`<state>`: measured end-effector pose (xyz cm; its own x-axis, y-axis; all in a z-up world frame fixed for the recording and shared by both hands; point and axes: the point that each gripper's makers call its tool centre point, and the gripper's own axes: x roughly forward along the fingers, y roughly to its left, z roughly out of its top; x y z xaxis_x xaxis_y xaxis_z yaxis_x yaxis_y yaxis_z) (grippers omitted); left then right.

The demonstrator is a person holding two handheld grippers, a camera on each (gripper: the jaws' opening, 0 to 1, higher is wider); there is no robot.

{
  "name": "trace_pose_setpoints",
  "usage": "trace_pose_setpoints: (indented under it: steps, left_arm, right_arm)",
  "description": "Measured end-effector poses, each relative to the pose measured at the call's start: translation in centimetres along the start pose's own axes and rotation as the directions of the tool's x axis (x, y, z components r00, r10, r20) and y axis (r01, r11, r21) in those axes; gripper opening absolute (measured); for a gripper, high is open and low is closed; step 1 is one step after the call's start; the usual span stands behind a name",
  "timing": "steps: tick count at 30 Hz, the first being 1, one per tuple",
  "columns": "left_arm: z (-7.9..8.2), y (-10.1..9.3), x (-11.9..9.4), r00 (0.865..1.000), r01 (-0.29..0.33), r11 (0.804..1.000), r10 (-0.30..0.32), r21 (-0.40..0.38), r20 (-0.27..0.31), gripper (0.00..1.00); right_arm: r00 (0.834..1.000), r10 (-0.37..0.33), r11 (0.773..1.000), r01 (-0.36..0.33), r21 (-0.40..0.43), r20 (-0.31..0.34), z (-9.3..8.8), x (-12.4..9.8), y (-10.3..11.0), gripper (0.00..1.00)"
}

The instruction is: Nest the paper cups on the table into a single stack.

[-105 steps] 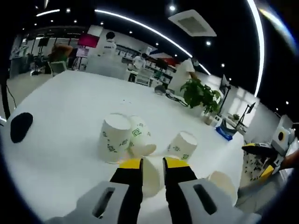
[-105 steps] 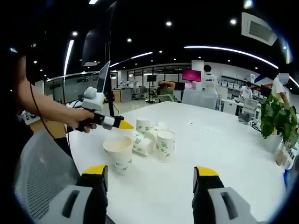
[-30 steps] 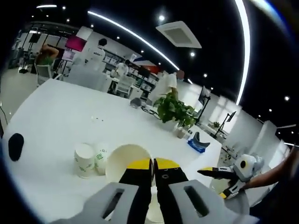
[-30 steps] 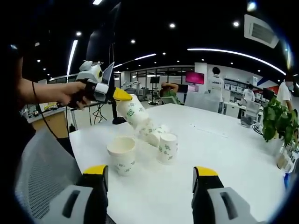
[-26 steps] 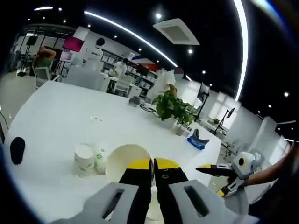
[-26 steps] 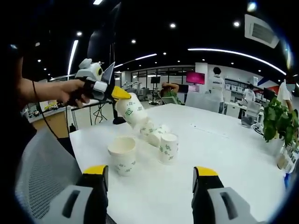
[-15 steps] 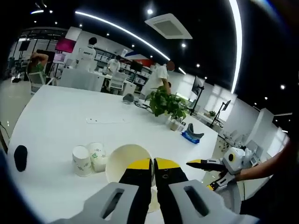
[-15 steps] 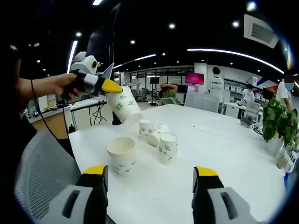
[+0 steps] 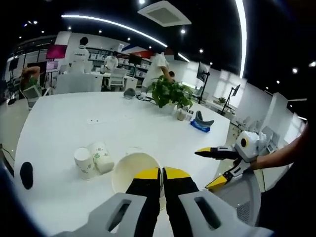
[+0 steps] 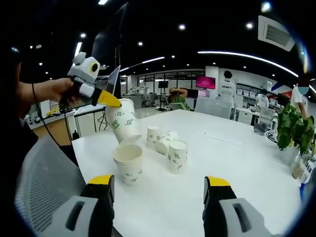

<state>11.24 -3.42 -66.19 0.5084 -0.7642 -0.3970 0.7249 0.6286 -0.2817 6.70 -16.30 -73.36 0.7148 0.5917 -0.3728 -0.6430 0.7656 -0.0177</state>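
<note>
While the left gripper (image 10: 109,101) pinches a paper cup (image 10: 122,121) by its rim, upright just above the open cup (image 10: 128,163) on the table (image 10: 237,158), ready to nest, the right gripper (image 10: 157,190) waits with jaws spread.

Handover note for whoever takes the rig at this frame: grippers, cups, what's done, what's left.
Left gripper: shut on the rim of a held cup, in the air above the upright cup, mouth up, not yet in it.
Right gripper: open, low over the table, nothing between its jaws.
Other cups: an upside-down cup, a lying cup and a far cup, clustered behind.
Done: one cup picked up.
Left: lower it into the upright cup, then nest the other three.
</note>
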Motion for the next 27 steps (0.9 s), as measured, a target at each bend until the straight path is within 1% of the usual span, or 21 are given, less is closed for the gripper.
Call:
trace_pose_setpoints:
  steps: [4, 8, 9, 11, 13, 14, 20, 24, 27]
  left_arm:
    - [-1.3, -0.3, 0.6, 0.999, -0.017, 0.999, 0.019, 0.045, -0.042, 0.0]
    - [-2.4, -0.7, 1.2, 0.997, -0.013, 0.997, 0.018, 0.07, -0.075, 0.0]
    - [-2.8, -0.8, 1.5, 0.996, -0.011, 0.996, 0.019, 0.091, -0.09, 0.0]
    - [-3.6, -0.5, 2.0, 0.993, -0.021, 0.991, 0.036, 0.133, -0.113, 0.0]
    - [-4.1, -0.7, 2.4, 0.99, -0.025, 0.987, 0.046, 0.159, -0.13, 0.0]
    - [-4.6, -0.3, 2.8, 0.991, -0.02, 0.986, 0.042, 0.165, -0.13, 0.0]
    - [-6.1, -0.1, 4.0, 0.986, 0.003, 0.987, 0.024, 0.16, -0.168, 0.01]
    - [-7.1, -0.3, 4.8, 0.983, 0.023, 0.99, 0.003, 0.138, -0.185, 0.02]
    - [-7.6, -0.7, 5.4, 0.983, 0.039, 0.994, -0.02, 0.099, -0.185, 0.03]
  right_arm:
    - [1.0, 0.005, 1.0, -0.005, -0.005, -0.005, -0.1, 0.1, 0.1, 0.74]
    - [1.0, 0.005, 1.0, -0.005, -0.002, -0.008, -0.1, 0.1, 0.1, 0.74]
    - [1.0, 0.006, 1.0, -0.006, -0.001, -0.008, -0.1, 0.1, 0.2, 0.74]
    - [1.0, 0.006, 1.0, -0.006, 0.0, -0.01, -0.2, 0.1, 0.2, 0.74]
    - [1.0, 0.006, 1.0, -0.006, 0.002, -0.01, -0.2, 0.1, 0.1, 0.74]
    - [1.0, 0.005, 1.0, -0.005, 0.002, -0.009, -0.1, 0.1, 0.1, 0.74]
    - [1.0, 0.001, 1.0, -0.001, 0.002, -0.009, -0.1, 0.1, 0.1, 0.73]
    - [1.0, 0.0, 1.0, 0.0, 0.001, -0.009, 0.0, 0.1, 0.1, 0.73]
    - [1.0, 0.0, 1.0, 0.0, 0.003, -0.008, -0.1, 0.1, 0.0, 0.73]
